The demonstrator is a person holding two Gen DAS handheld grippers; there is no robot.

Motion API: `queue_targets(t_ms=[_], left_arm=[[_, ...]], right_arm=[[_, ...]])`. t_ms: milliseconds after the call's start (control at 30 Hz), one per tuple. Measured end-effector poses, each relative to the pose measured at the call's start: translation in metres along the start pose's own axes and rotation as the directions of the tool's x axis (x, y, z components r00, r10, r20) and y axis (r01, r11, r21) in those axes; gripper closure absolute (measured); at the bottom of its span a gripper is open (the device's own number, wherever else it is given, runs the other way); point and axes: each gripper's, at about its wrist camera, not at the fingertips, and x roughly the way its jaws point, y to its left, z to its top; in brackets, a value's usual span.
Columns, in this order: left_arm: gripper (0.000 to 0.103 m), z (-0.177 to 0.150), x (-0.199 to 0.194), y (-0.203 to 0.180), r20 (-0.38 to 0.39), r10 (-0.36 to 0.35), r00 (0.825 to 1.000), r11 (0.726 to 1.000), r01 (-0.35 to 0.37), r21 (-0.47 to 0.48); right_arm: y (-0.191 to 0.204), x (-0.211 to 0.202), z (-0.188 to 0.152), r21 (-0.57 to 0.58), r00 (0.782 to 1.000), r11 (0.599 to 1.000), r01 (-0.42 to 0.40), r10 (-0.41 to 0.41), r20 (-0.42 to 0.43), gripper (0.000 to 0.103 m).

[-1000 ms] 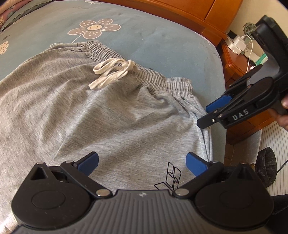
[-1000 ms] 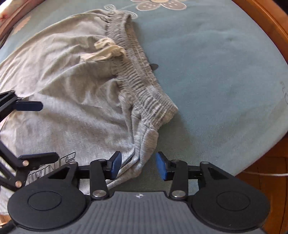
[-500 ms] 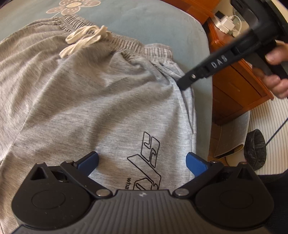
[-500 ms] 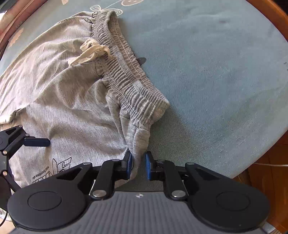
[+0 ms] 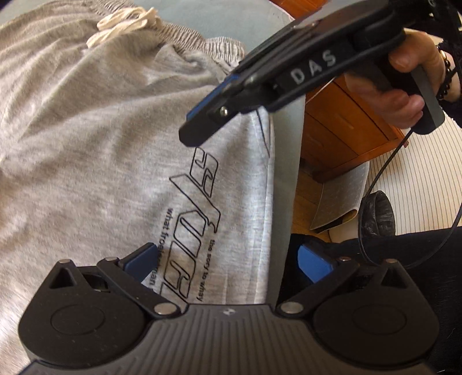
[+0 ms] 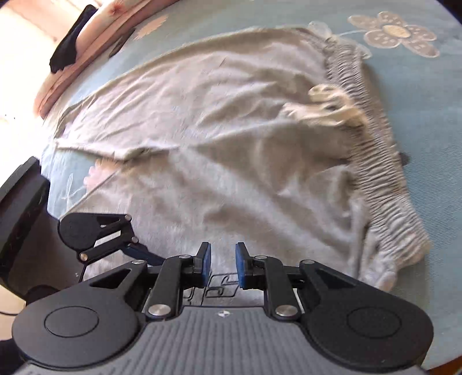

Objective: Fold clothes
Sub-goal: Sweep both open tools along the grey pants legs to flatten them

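Grey sweatpants (image 5: pixel 101 144) lie spread on the bed, with a cream drawstring (image 5: pixel 124 26) at the ribbed waistband (image 6: pixel 375 161). My left gripper (image 5: pixel 228 261) is open wide, low over the printed logo (image 5: pixel 199 219) near the pants' side edge. A hand (image 5: pixel 410 95) holds my right gripper (image 5: pixel 196 124) above the top of that logo. In the right wrist view, the right gripper (image 6: pixel 223 265) shows only a narrow gap between its pads. I see no cloth pinched there; the fabric lies below. One finger of the left gripper (image 6: pixel 138 249) shows at the left.
The teal flowered bedspread (image 6: pixel 418 115) ends at the bed edge (image 5: pixel 286 173), just right of the pants. Beyond it are a wooden bedside cabinet (image 5: pixel 346 129), a striped mat (image 5: pixel 418 187) and a dark round object (image 5: pixel 378 216). Pink bedding (image 6: pixel 95 52) lies far left.
The right gripper narrowed its jaws at the pants' side edge below the waistband corner, then swung inward over the logo. The left gripper slid down the leg towards the logo.
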Motion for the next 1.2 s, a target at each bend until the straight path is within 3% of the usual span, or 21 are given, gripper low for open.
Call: queue_targets(t_ms=[133,200,267,400,500,633,767,867,967,1033,1133,1200], left_arm=[[0.001,-0.017,0.001,-0.008,-0.003,-0.031,1.000,0.999,0.031,-0.035],[0.001,-0.027,0.006,-0.009,-0.046,-0.089,0.995,0.992,0.084,-0.093],[0.001,-0.035,0.005,-0.012,-0.050,-0.099,0.994,0.990,0.093,-0.108],[0.001,-0.040,-0.006,-0.014,-0.023,-0.104,0.994,0.987,0.100,-0.123],[0.001,-0.052,-0.002,-0.002,-0.029,-0.124,0.992,0.974,0.116,-0.196],[0.001,-0.075,0.004,0.001,-0.022,-0.179,0.984,0.938,0.164,-0.306],[0.001,-0.082,-0.007,-0.003,-0.017,-0.148,0.989,0.941,0.135,-0.311],[0.001,-0.079,-0.027,0.004,0.045,-0.058,0.997,0.954,0.069,-0.292],[0.001,-0.084,-0.037,0.024,0.070,0.011,0.998,0.933,0.015,-0.361],[0.001,-0.095,-0.036,0.032,0.065,0.008,0.998,0.918,0.018,-0.396],[0.001,-0.111,-0.037,0.022,0.066,0.009,0.998,0.927,0.016,-0.376],[0.001,-0.117,-0.033,0.014,0.039,0.018,0.999,0.932,-0.002,-0.363]], right_arm=[[0.013,0.017,-0.029,-0.058,0.989,0.997,0.045,-0.052,-0.141,0.082],[0.015,0.015,-0.040,-0.074,0.982,0.996,0.049,-0.062,-0.178,0.082],[0.016,0.014,-0.040,-0.081,0.974,0.995,0.052,-0.069,-0.214,0.082],[0.031,0.009,-0.024,-0.129,0.979,0.992,0.003,-0.029,-0.200,0.078],[0.039,0.016,-0.018,-0.171,0.976,0.983,-0.065,0.028,-0.214,0.067],[0.044,0.034,-0.031,-0.179,0.963,0.982,-0.063,0.013,-0.270,0.067],[0.037,0.034,-0.031,-0.123,0.948,0.990,-0.066,0.023,-0.316,0.067],[0.049,0.032,-0.024,-0.194,0.952,0.980,-0.039,-0.022,-0.305,0.063],[0.061,0.026,-0.010,-0.241,0.971,0.970,-0.041,-0.018,-0.237,0.050],[0.068,0.026,-0.002,-0.273,0.982,0.962,-0.018,-0.035,-0.188,0.049],[0.076,0.032,0.006,-0.337,0.987,0.940,0.055,-0.102,-0.124,0.032],[0.078,0.044,0.004,-0.377,0.979,0.921,0.102,-0.160,-0.126,0.027]])
